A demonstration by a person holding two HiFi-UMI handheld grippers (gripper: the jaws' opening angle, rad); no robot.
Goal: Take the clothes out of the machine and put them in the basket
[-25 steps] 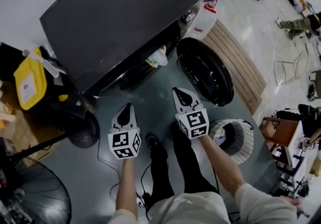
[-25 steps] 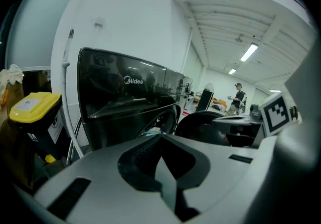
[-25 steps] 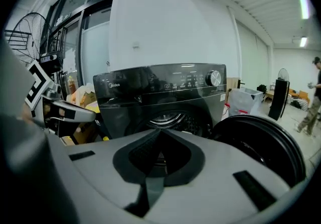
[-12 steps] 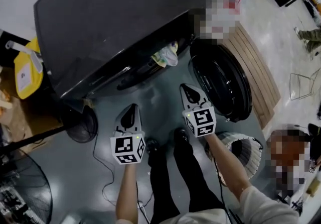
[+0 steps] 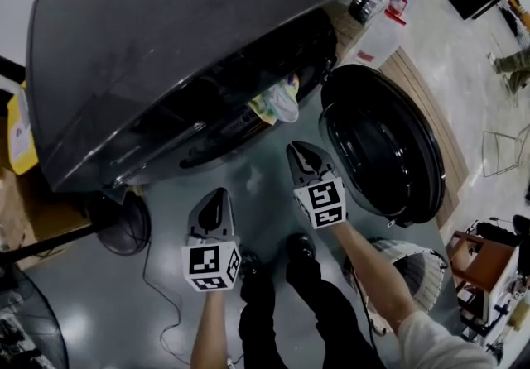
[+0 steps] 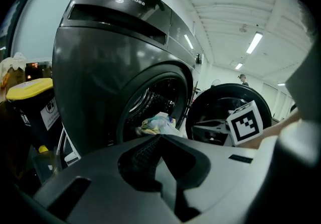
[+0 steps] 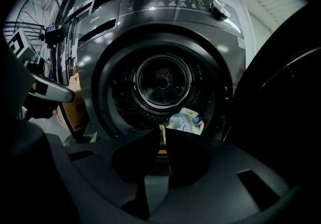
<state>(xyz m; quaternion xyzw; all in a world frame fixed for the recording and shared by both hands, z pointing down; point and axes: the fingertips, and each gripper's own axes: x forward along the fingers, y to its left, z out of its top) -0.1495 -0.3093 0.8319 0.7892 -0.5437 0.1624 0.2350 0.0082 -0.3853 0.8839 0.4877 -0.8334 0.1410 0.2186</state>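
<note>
The big dark washing machine stands with its round door swung wide open to the right. A small bunch of clothes, white with some yellow and blue, lies at the bottom edge of the machine's round hole and hangs a little over the rim. The left gripper is closed, with nothing in it. The right gripper is closed too, and it holds nothing. Both point at the hole from just in front of it, and neither touches the clothes. The white basket sits on the floor below the open door, beside the person's right arm.
</note>
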